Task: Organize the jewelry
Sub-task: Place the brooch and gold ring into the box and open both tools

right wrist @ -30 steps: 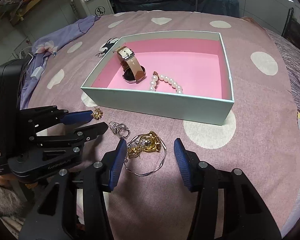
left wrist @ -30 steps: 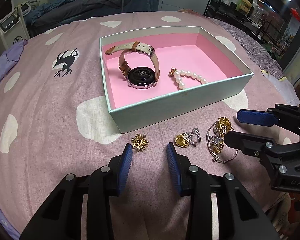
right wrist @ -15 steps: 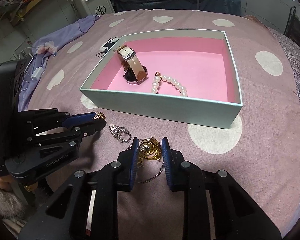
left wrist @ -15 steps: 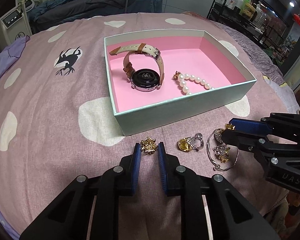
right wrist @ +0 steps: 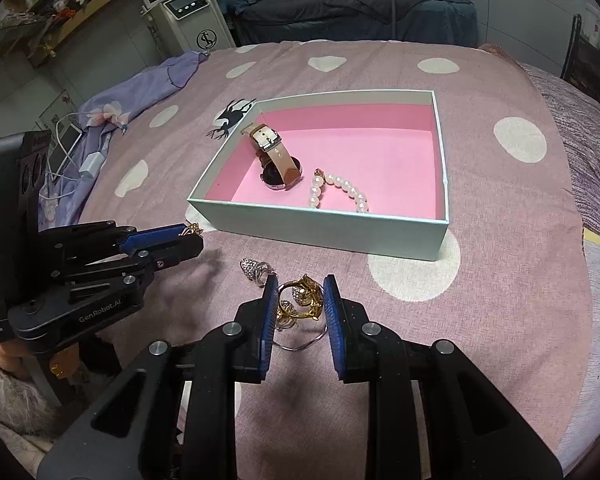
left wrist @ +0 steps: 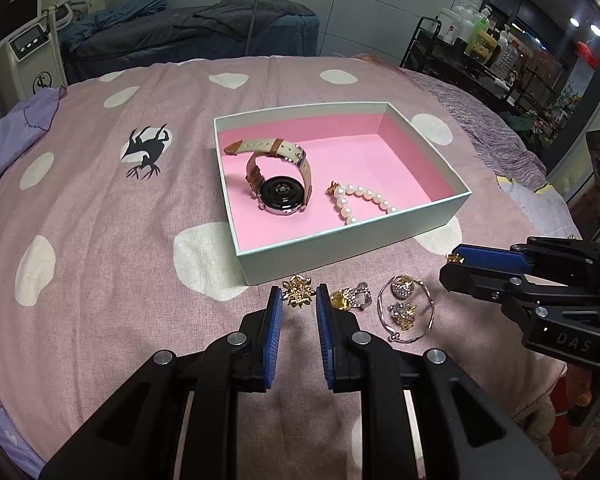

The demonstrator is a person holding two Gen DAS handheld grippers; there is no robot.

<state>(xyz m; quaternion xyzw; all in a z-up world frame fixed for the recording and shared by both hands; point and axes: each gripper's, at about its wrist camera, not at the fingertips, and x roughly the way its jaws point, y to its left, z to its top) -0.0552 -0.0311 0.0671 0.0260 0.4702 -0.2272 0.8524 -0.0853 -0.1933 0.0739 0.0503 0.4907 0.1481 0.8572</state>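
Note:
A pale green box with a pink lining holds a watch and a pearl bracelet. In front of it, my left gripper is shut on a gold flower brooch, held just above the pink spotted cloth. My right gripper is shut on a gold piece from the small pile. A gold-and-silver earring, a rhinestone ring and a thin silver bangle lie on the cloth between the grippers.
A purple cloth and a phone with cables lie at the left edge of the bed. A white machine stands behind, and a rack of bottles at the far right.
Both grippers closed, the left on the flower brooch and the right on a gold piece. Both then rose a little, so the box now looks farther off.

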